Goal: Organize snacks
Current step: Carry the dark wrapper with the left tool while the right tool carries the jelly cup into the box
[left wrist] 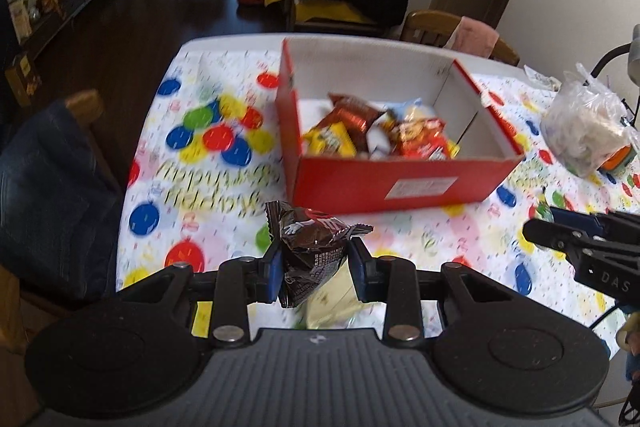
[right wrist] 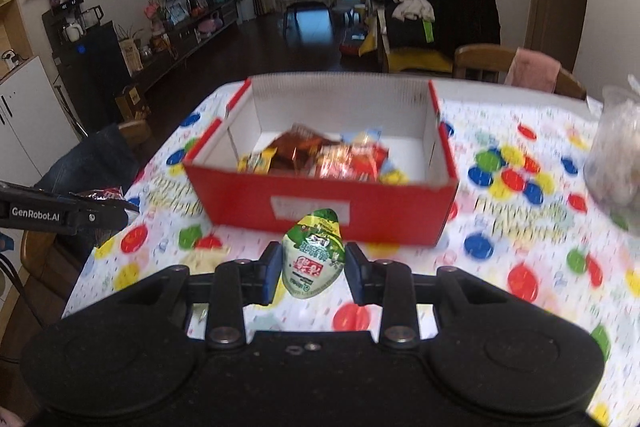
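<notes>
A red cardboard box (left wrist: 400, 183) with white inner walls stands on the table and holds several snack packets (left wrist: 380, 135). It also shows in the right wrist view (right wrist: 320, 203), with the packets (right wrist: 320, 159) inside. My left gripper (left wrist: 316, 263) is shut on a dark brown snack packet (left wrist: 312, 251), held above the table in front of the box. My right gripper (right wrist: 314, 267) is shut on a green and white snack packet (right wrist: 314, 255), also in front of the box. The right gripper shows at the right edge of the left wrist view (left wrist: 584, 239).
The table carries a white cloth with coloured balloons (left wrist: 208, 139). A clear plastic bag with contents (left wrist: 584, 131) lies at the right of the box. A pale packet (left wrist: 332, 299) lies on the cloth under my left gripper. Chairs stand at the left (left wrist: 48, 211) and the far side (left wrist: 448, 27).
</notes>
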